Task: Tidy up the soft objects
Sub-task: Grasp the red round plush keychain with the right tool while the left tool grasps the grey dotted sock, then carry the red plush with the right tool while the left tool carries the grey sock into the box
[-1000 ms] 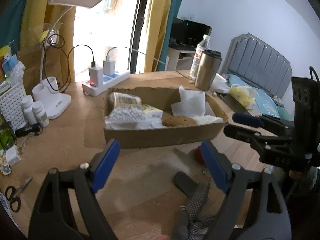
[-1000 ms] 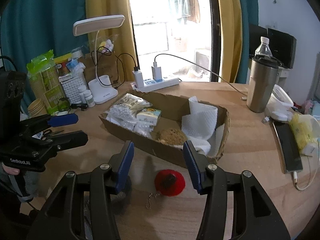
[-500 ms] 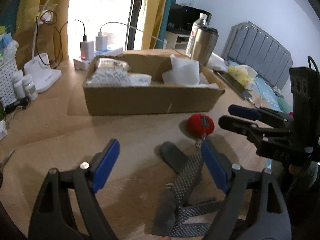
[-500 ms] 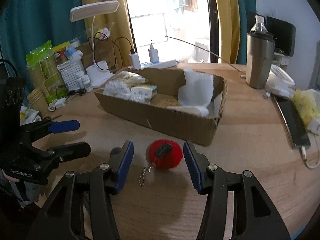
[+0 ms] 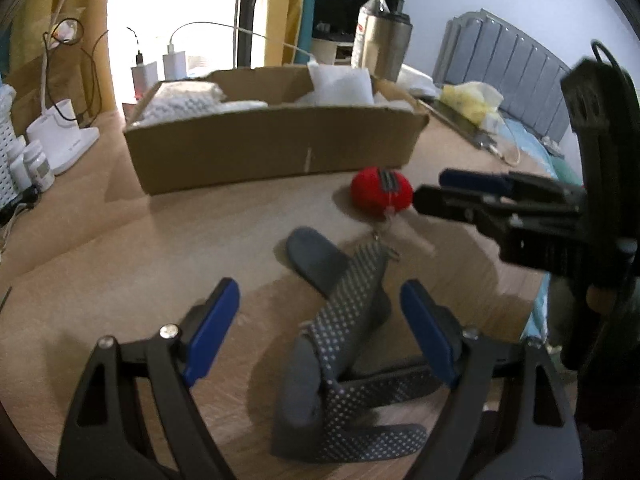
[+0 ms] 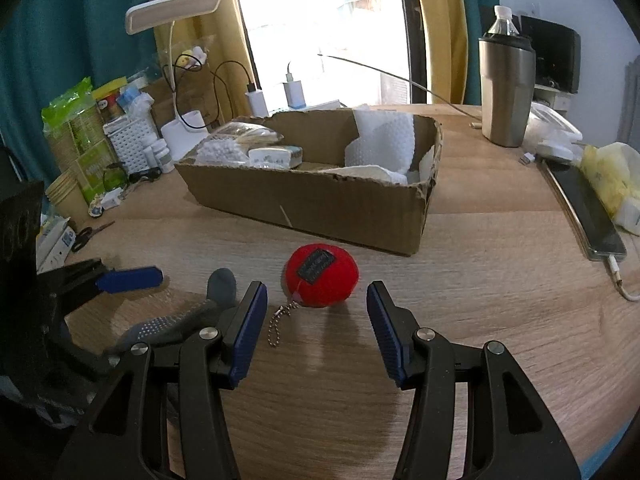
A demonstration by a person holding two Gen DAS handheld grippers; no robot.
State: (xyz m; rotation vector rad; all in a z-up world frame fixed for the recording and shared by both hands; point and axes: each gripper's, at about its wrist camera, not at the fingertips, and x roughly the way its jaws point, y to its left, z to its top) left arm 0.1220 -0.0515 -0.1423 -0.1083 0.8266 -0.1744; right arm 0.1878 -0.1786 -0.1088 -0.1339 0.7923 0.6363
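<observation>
Left tool (image 5: 320, 320) — jaws apart, over the grey dotted glove (image 5: 348, 344). Right tool (image 6: 317, 316) — jaws apart, empty; red plush ball (image 6: 322, 276) at 12 o'clock on the table (image 6: 500, 280).

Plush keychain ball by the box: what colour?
Red plush ball with a dark label, clearest in right wrist view.

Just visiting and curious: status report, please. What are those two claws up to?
Both claws open, holding nothing. Left claw over grey dotted glove; right claw lined up on red plush ball. Cardboard box beyond, path clear.
</observation>
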